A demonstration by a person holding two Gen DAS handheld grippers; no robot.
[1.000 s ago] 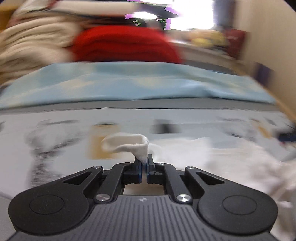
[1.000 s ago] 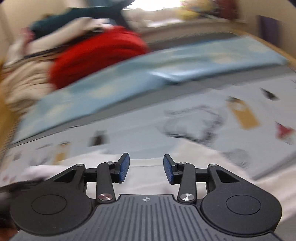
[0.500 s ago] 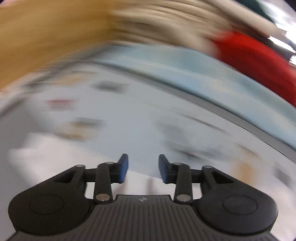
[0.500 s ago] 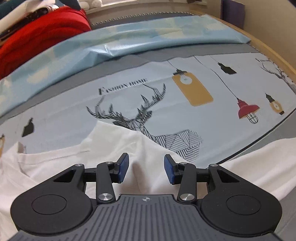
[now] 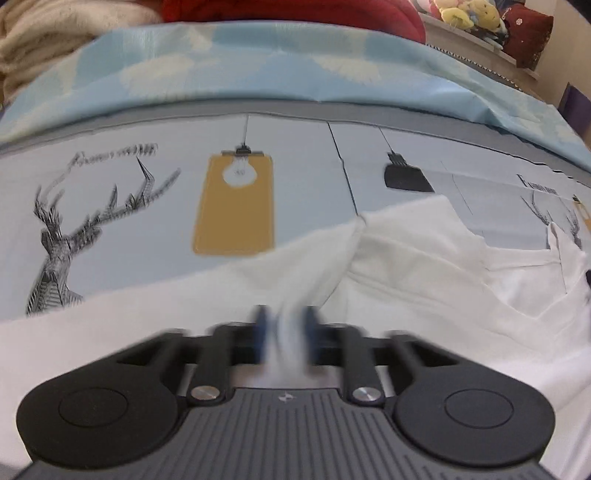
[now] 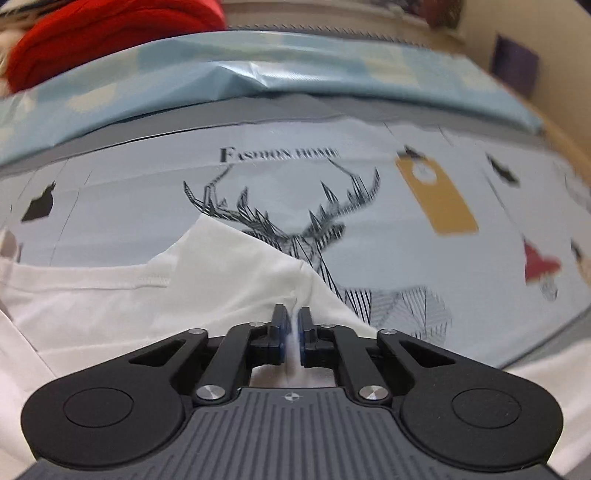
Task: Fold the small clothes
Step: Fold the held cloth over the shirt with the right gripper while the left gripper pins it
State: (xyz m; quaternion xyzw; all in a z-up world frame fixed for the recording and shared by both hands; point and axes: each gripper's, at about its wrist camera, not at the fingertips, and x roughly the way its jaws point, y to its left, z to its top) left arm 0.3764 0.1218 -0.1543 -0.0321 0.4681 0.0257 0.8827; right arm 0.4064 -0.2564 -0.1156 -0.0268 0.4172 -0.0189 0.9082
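A white garment (image 5: 406, 266) lies crumpled on the printed sheet, across the near part of both views. In the left wrist view my left gripper (image 5: 284, 332) is blurred, its jaws closing on a ridge of the white cloth that runs up between the blue pads. In the right wrist view the same white garment (image 6: 221, 266) shows a stitched hem at the left. There my right gripper (image 6: 291, 325) has its jaws closing tight on a pinched fold of it, near the cloth's right edge.
The grey sheet (image 5: 147, 221) carries deer, lamp and lettering prints. Behind it lies a light blue cloth (image 5: 295, 62), then a red blanket (image 6: 110, 29) and a cream blanket (image 5: 55, 29). Plush toys (image 5: 465, 14) sit on a shelf at the far right.
My left gripper let go of a small white cloth, swung round with jaws apart, and now closes on the garment. My right gripper came down with jaws apart and closed on a fold.
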